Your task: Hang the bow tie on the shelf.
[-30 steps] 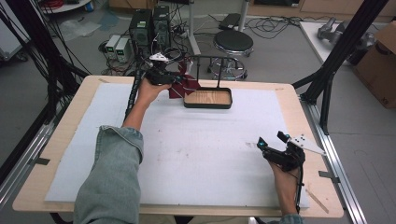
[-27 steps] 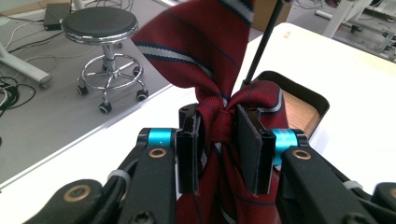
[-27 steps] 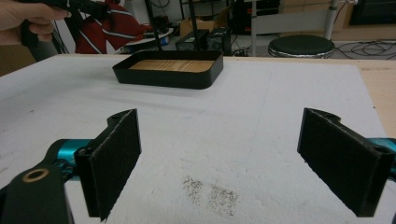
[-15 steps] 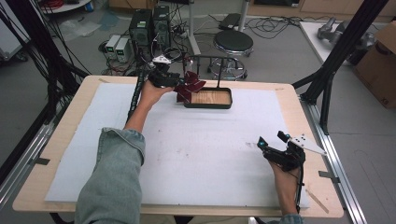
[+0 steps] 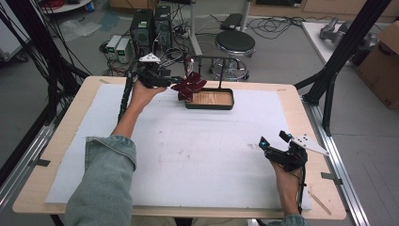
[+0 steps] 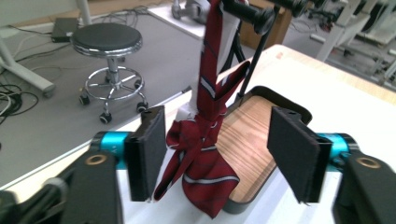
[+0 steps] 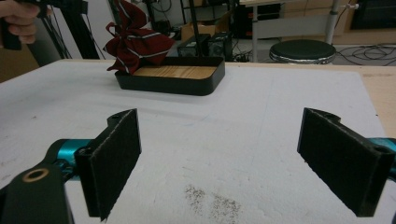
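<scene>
- Here, the left gripper point(image 6: 215, 158) had its jaws spread wide on either side of a dark red striped tie point(image 6: 205, 154), the near pad just beside the cloth and the far pad apart from it; nothing was clamped.
- The tie hung from the black rack bar point(image 6: 247, 14) above the tray point(image 5: 226, 106), knotted midway, its bunched lower end drooping over the tray's left rim.
- By my judgement it would handle as light, limp, rather slippery fabric; the knot, firmest and thickest, looked the best place to pinch.
- The tray was a shallow rounded rectangle with black walls and a wood-grain floor.
- Well away from the tray, at the table's near right, the right gripper point(image 7: 219, 163) rested with jaws wide apart, empty, over the white, faintly smudged table cover point(image 7: 261, 116).
- A round black stool point(image 5: 234, 43) stood beyond the tray.
</scene>
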A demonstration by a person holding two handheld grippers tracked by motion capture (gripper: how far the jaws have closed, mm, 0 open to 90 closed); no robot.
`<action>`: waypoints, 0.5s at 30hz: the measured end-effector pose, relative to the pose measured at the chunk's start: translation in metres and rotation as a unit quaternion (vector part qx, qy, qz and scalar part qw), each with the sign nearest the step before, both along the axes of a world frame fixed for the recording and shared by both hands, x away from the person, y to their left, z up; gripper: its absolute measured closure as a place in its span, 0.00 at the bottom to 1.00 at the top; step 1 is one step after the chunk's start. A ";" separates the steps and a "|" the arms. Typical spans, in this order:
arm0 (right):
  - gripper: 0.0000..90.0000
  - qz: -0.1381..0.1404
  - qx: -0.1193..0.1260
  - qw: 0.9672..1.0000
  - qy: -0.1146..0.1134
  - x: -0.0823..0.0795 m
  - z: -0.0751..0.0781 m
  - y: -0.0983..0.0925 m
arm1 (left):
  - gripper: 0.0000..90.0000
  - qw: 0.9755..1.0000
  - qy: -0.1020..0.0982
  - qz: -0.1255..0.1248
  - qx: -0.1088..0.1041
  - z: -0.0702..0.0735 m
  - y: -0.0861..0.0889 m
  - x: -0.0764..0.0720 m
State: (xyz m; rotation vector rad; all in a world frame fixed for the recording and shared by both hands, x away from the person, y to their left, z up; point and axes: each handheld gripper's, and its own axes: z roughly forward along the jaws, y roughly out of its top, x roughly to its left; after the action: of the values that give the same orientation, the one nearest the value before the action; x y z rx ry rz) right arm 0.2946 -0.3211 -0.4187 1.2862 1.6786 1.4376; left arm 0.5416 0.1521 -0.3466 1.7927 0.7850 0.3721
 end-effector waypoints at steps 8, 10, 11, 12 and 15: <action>0.14 0.001 -0.003 1.000 -0.001 0.002 0.000 0.003 | 0.29 0.999 -0.026 0.007 -0.024 0.015 0.028 -0.034; 0.14 0.001 -0.004 1.000 0.001 0.002 0.000 0.003 | 0.29 0.999 -0.037 0.012 -0.028 0.020 0.037 -0.047; 0.14 0.003 -0.005 1.000 -0.001 0.002 0.000 0.004 | 0.28 0.999 -0.041 0.014 -0.026 0.022 0.042 -0.054; 0.14 0.003 -0.004 1.000 0.000 0.002 0.000 0.004 | 0.28 0.998 -0.047 0.018 -0.026 0.024 0.046 -0.061; 0.14 0.005 -0.004 1.000 -0.004 0.002 0.000 0.006 | 0.27 0.997 -0.066 0.030 -0.033 0.030 0.061 -0.085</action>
State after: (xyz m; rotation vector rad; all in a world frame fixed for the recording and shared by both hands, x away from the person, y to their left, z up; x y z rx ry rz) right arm 0.2966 -0.3148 -0.4187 1.2686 1.6862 1.4381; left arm 0.4567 0.2131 -0.3169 1.6683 0.7508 0.4924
